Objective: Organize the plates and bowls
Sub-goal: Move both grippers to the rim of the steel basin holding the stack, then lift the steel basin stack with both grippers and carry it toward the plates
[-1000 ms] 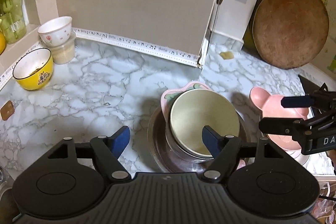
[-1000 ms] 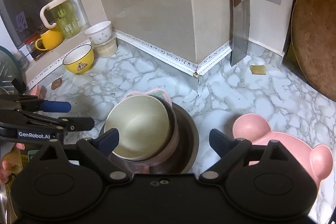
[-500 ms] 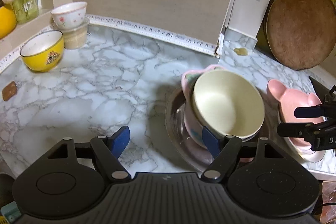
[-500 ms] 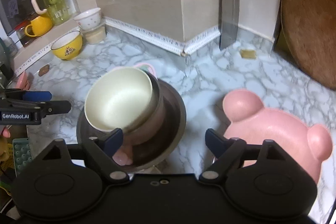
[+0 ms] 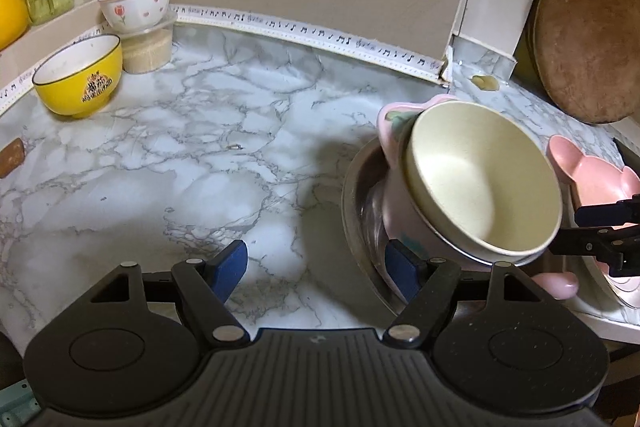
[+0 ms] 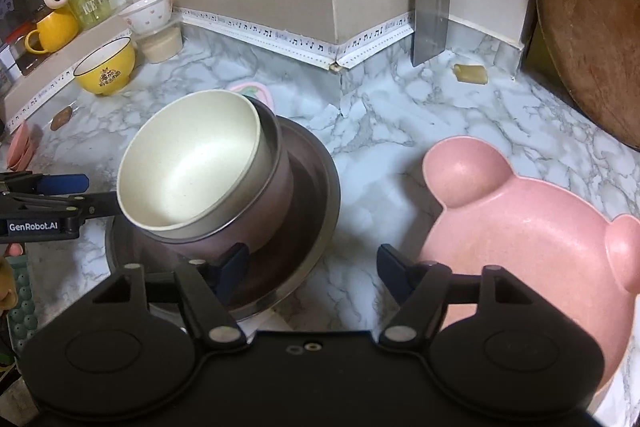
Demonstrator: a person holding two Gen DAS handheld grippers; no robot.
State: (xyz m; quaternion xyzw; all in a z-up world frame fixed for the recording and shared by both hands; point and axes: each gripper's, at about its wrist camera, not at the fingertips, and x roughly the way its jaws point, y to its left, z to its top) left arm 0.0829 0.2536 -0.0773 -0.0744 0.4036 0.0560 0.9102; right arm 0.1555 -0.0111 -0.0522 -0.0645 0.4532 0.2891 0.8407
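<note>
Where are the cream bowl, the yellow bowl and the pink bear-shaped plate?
cream bowl [image 6: 188,183]: right wrist view, on its inner bottom.
yellow bowl [image 5: 86,87]: left wrist view, on its outer wall.
pink bear-shaped plate [image 6: 516,223]: right wrist view, on its inner surface.

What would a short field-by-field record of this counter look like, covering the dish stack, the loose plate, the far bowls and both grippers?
surface: marble-pattern counter
stack: cream round bowl tilted in a pink bowl, inside a wide steel dish
loose plate: pink bear-shaped plate, right of the stack
far bowls: yellow bowl; white flowered bowl on a lidded tub
left gripper: open, nothing between its fingers
right gripper: closing, nothing pressed by its pads
</note>
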